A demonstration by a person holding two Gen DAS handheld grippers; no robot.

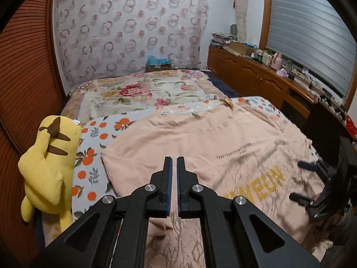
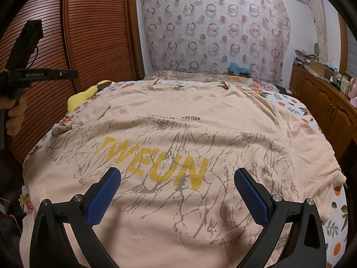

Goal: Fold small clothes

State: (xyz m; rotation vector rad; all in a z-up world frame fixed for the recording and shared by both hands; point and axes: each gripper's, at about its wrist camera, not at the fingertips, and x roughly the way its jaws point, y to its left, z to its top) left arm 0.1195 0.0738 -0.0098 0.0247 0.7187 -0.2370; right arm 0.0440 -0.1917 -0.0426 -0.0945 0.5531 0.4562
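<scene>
Right wrist view: the peach T-shirt (image 2: 178, 138) lies spread front-up on the orange-print sheet (image 2: 299, 109), right gripper (image 2: 177, 178) gaping above its hem; far left, the left gripper (image 1: 174, 163) hangs clenched, empty.

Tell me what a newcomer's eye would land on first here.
First the peach T-shirt spread flat over the bed, the yellow word TWEUN across its chest amid grey branch-like print. Next the yellow plush toy lying at the bed's left edge on the orange-print sheet.
</scene>
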